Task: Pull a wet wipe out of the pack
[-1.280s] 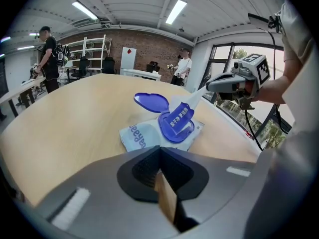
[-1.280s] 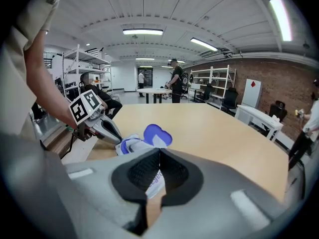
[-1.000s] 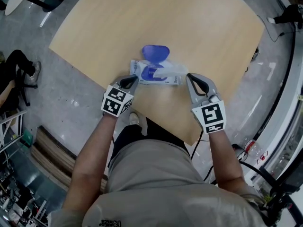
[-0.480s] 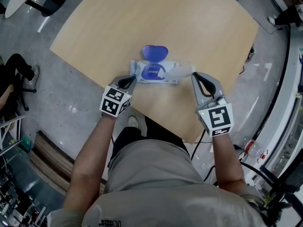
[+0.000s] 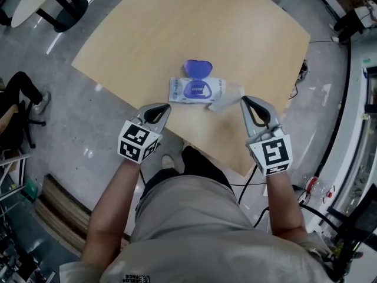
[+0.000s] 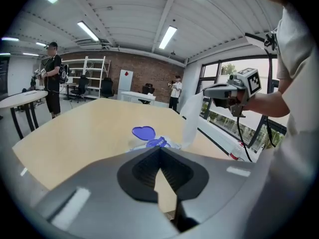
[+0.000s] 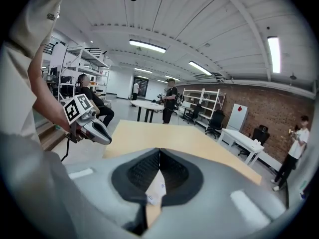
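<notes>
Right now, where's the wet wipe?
Head view, right of centre: the wet wipe hangs from the shut right tool, its lower end beside the right end of the pack on the table.

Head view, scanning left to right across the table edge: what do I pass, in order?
left gripper → wipe pack, lid flipped open → wet wipe, trailing from the pack → right gripper, shut on the wipe's end.

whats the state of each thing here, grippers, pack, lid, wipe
left gripper: shut, empty, clear of the pack
right gripper: shut on the wet wipe
wet wipe: stretched between right gripper and pack
pack: flat on the table
lid: flipped open
</notes>
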{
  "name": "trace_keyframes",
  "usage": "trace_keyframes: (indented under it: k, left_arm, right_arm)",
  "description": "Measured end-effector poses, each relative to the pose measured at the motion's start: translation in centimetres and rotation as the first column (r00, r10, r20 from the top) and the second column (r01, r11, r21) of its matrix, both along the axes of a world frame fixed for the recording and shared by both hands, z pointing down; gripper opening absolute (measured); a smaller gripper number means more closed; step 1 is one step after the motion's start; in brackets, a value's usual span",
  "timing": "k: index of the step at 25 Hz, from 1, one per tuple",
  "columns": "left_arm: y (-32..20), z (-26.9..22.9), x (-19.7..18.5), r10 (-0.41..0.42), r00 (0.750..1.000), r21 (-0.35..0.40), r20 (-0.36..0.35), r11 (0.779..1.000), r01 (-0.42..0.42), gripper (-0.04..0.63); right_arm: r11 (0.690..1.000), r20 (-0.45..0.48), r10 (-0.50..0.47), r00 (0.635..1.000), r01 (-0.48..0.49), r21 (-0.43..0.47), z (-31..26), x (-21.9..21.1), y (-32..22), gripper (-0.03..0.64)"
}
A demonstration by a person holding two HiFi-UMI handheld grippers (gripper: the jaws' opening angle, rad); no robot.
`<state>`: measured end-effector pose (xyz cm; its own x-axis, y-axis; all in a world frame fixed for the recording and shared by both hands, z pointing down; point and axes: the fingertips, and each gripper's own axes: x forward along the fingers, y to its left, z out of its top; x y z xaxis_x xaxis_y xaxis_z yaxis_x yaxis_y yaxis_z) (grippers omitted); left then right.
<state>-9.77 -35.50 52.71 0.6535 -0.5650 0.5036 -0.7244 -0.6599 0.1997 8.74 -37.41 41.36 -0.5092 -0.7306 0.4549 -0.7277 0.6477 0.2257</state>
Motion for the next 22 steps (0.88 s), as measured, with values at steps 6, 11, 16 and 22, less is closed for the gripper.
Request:
trace_keyframes:
  k: [6, 11, 16, 22]
  left_arm:
    - [5.7, -7.2, -3.3, 0.036, 0.997, 0.089, -0.072, 0.996, -0.030, 0.005]
    - [11.4, -11.1, -4.9, 0.078, 0.990, 0.142, -0.117, 0.988, -0.061, 0.005]
    - [16.3, -13.4, -4.8, 0.141, 0.983, 0.196, -0.118, 0.974, -0.116, 0.005]
    - [20.7, -16.5, -3.7, 0.174, 0.975, 0.253, -0.136, 0.958, -0.136, 0.005]
  right_arm:
    - [0.999, 0.041, 0.029, 0.999, -0.030, 0.011, -3.1, -3.8, 5.8, 0.003]
    - [0.997, 0.079, 0.063, 0.995, -0.067, 0.044, -5.2, -5.2, 11.7, 0.003]
    - [0.994, 0.100, 0.087, 0.991, -0.093, 0.049, -6.8, -5.6, 17.4, 0.003]
    - [0.997, 0.102, 0.050, 0.994, -0.055, 0.047, -7.8, -5.8, 21.9, 0.003]
